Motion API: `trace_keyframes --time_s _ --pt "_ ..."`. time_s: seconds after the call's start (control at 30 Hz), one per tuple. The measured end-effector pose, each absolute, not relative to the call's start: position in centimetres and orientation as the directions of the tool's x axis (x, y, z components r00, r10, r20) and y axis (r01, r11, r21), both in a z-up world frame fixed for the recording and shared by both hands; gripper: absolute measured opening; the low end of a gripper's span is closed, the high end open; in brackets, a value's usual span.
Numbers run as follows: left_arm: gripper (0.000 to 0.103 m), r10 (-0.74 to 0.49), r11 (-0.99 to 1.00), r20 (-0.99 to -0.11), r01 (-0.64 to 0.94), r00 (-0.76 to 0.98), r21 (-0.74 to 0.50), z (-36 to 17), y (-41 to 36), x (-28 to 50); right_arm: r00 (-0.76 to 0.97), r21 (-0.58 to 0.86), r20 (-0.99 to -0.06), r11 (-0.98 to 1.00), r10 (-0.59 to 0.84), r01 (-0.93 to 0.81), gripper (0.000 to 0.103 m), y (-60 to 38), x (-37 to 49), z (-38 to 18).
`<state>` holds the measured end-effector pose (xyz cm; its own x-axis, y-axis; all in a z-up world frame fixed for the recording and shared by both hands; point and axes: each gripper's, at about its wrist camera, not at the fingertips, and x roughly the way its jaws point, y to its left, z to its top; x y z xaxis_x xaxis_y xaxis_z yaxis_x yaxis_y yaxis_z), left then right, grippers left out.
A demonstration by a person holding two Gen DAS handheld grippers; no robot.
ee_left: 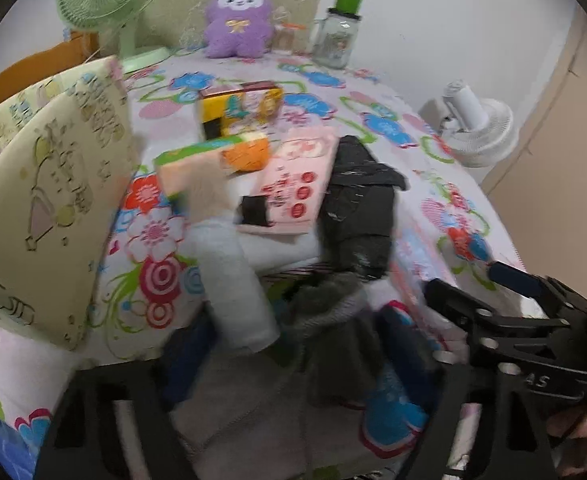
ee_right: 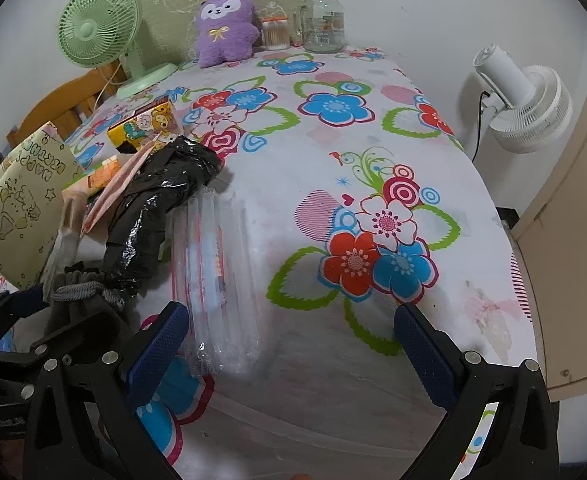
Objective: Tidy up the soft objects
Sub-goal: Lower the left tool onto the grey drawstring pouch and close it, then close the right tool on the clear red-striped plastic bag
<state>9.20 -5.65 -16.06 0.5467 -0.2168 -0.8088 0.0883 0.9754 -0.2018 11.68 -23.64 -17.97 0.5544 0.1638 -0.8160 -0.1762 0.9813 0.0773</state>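
A pile of soft things lies on the flowered bed sheet (ee_right: pixel 333 152): a white rolled cloth (ee_left: pixel 237 280), a grey drawstring pouch (ee_left: pixel 333 320), a crumpled black plastic bag (ee_left: pixel 357 196) and a clear air-cushion wrap (ee_right: pixel 217 264). My left gripper (ee_left: pixel 293 364) sits low over the grey pouch and white cloth; motion blur hides whether it grips them. It also shows in the right wrist view (ee_right: pixel 17 320) beside the pouch (ee_right: pixel 81 292). My right gripper (ee_right: pixel 289 344) is open and empty, its left pad (ee_right: pixel 161 344) touching the clear wrap. A purple plush (ee_right: pixel 225 28) sits at the headboard.
Cushions with drawings (ee_left: pixel 41 184) lean at the left. Cartoon boxes (ee_left: pixel 241 108), an orange-green pack (ee_left: pixel 213 156) and a pink card (ee_left: pixel 297 176) lie mid-bed. A green fan (ee_right: pixel 101 28), a glass jar (ee_right: pixel 321 16) and a swab box (ee_right: pixel 275 34) stand at the back. A white fan (ee_right: pixel 529 100) stands right.
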Motion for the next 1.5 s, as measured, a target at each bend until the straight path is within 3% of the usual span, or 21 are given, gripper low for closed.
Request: trace_keyframes --time_s 0.07,0.27,1.0,1.17,1.33,1.5 --pt "0.06 -0.228 0.973 -0.808 0.104 0.543 -0.204 -16.0 -5.9 9.1 0.555 0.073 -0.816 0.981 0.164 -0.182 0.103 -23.5 11.7 -18.0" --pt "0.045 -0.243 0.97 -0.806 0.124 0.54 -0.209 -15.6 -6.2 8.6 0.549 0.086 -0.814 0.974 0.189 -0.208 0.103 -22.9 11.7 -17.9" --pt "0.04 -0.218 0.976 -0.807 0.111 0.548 -0.188 -15.4 -5.6 8.0 0.542 0.054 -0.821 0.969 0.18 -0.239 0.102 -21.1 11.9 -18.2" --pt "0.04 -0.217 0.976 -0.808 0.112 0.548 -0.186 -15.3 -5.6 8.0 0.561 -0.001 -0.818 0.976 0.124 -0.218 0.081 -21.2 11.9 -18.0" --pt "0.04 -0.215 0.977 -0.809 0.114 0.547 -0.183 -15.2 -5.7 7.8 0.569 -0.014 -0.815 0.978 0.109 -0.207 0.053 -21.6 11.7 -17.7" --pt "0.04 -0.21 0.978 -0.806 0.114 0.553 -0.176 -14.9 -5.6 7.7 0.565 -0.004 -0.817 0.979 0.114 -0.203 0.043 -21.8 11.6 -17.6"
